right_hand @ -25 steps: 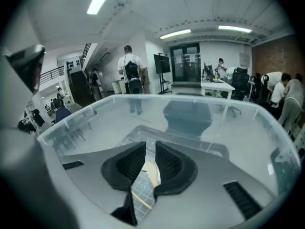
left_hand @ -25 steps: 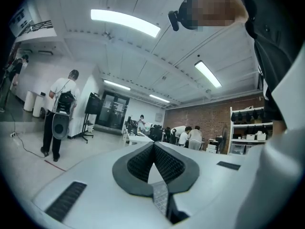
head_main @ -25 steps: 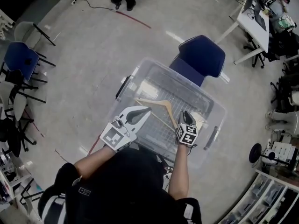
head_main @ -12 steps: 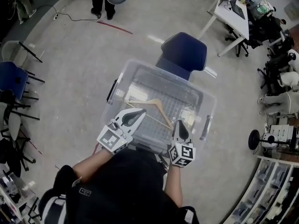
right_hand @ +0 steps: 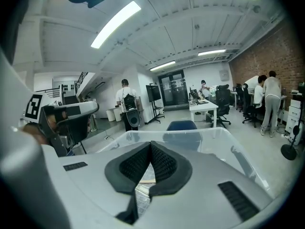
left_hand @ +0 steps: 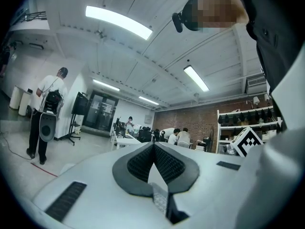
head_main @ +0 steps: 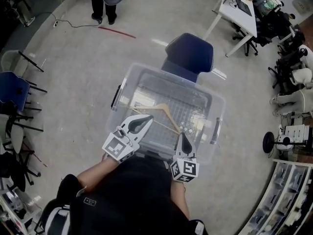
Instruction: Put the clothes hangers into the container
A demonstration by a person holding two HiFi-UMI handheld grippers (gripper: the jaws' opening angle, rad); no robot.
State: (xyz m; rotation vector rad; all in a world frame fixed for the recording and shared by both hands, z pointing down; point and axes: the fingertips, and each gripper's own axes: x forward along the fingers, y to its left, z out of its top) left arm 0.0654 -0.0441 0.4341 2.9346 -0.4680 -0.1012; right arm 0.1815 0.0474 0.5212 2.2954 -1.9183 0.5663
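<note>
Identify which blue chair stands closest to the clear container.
The blue chair just beyond the container's far rim; the other blue chair stands far left.

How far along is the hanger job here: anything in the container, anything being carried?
Done: one wooden hanger lies inside the clear container. In hand: nothing; the left gripper and right gripper both have fingers shut and empty, near the container's near edge. Left: no hanger shows outside the container, so more to come cannot be confirmed.
</note>
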